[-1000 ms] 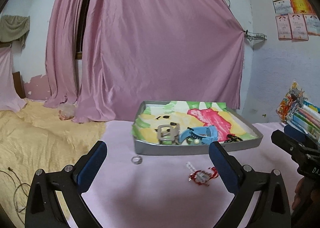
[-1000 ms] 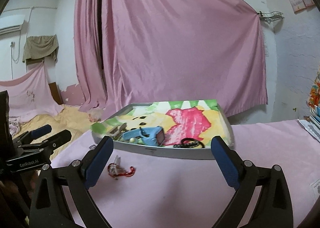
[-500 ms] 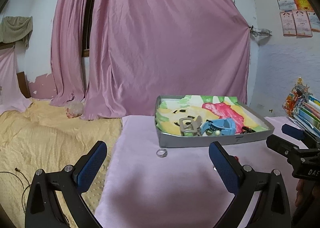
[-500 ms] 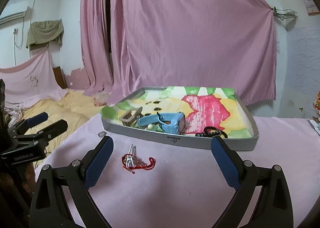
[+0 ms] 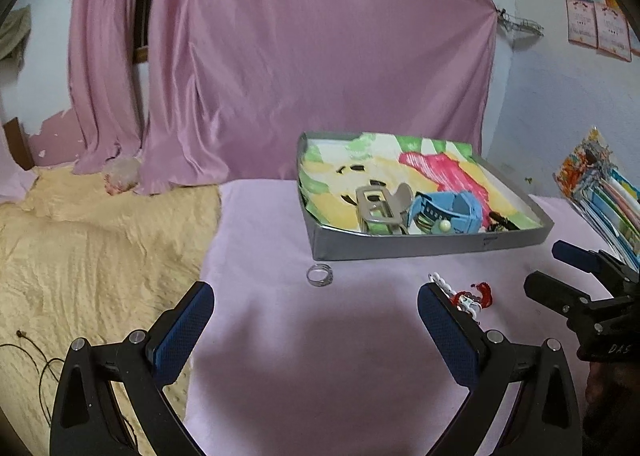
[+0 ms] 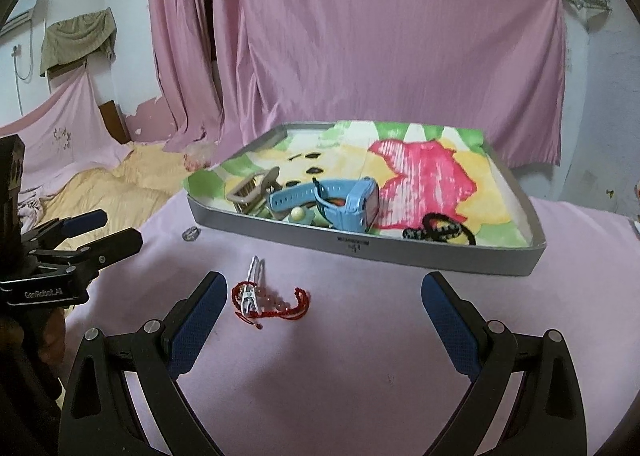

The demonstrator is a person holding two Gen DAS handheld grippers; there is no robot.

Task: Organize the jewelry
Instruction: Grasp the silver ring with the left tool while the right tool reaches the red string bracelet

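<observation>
Left gripper [image 5: 316, 318]: jaws spread wide, empty, poised above the pink tablecloth [image 5: 320, 376]. Right gripper [image 6: 322, 306]: jaws likewise spread wide, nothing between them.

Grey tray [image 6: 400, 247] lined with a colourful painted sheet [image 6: 424, 171], set on the tablecloth beyond both grippers. Inside, toward the near wall: beige hair claw clip [image 6: 254, 187], blue wristwatch [image 6: 340, 201] just beside it, small pale bead [image 6: 297, 212] touching the strap, black beaded bracelet [image 6: 438, 230] to the right, apart from the watch.

Outside the tray, on the cloth: silver ring [image 5: 320, 275] near the tray's front-left corner; red cord bracelet [image 6: 272, 302] tangled with a white hair clip [image 6: 252, 284], just beside the right gripper's left finger [image 6: 198, 322].

Yellow textured blanket [image 5: 80, 256] left of the cloth; pink curtain [image 5: 300, 55] behind.
</observation>
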